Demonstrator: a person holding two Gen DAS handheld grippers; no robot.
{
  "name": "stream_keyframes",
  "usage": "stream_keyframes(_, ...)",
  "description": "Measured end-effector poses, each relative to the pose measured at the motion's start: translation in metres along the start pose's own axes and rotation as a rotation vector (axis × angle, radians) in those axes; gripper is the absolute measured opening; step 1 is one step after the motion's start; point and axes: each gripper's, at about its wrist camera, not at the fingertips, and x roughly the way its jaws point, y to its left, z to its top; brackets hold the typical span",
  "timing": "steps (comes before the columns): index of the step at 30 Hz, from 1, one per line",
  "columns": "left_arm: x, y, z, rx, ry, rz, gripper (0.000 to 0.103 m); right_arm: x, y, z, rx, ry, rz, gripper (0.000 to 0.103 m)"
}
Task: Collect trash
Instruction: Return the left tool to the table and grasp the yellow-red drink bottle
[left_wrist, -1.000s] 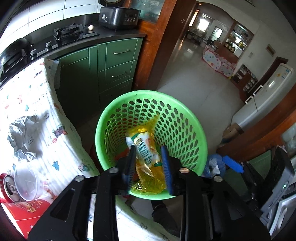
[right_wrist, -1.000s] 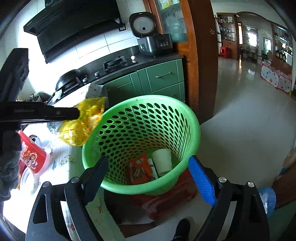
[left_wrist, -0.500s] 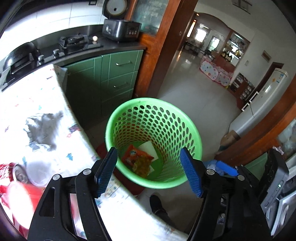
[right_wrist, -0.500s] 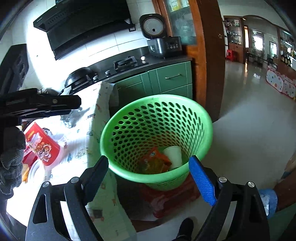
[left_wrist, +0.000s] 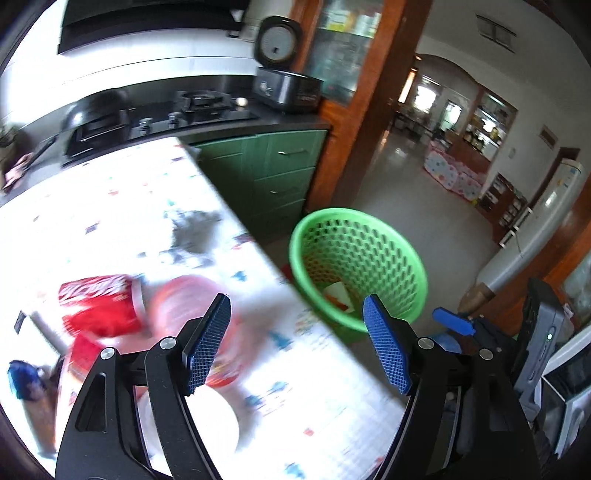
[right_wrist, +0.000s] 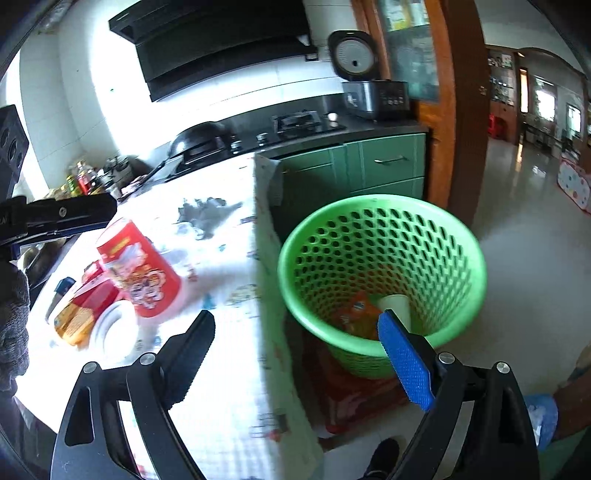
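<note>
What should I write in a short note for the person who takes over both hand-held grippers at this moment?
Left hand-held gripper: open, empty, over the table edge.
Right hand-held gripper: open, empty, between the table and the basket.
Green basket stands on the floor beside the table. It already holds an orange wrapper and a white paper cup.
Left on the table: red printed cup lying on its side, grey crumpled paper, red can, white round lid, yellow packet.
Next: probably pick up the red printed cup, which is nearest.
</note>
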Motion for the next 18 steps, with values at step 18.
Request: stream_keyframes(18, -0.038, 0.14, -0.063, -0.093, 0.102, 0.234, 0.074, 0.019, 0.092, -0.014, -0.1, 0.058, 0.126, 0.091)
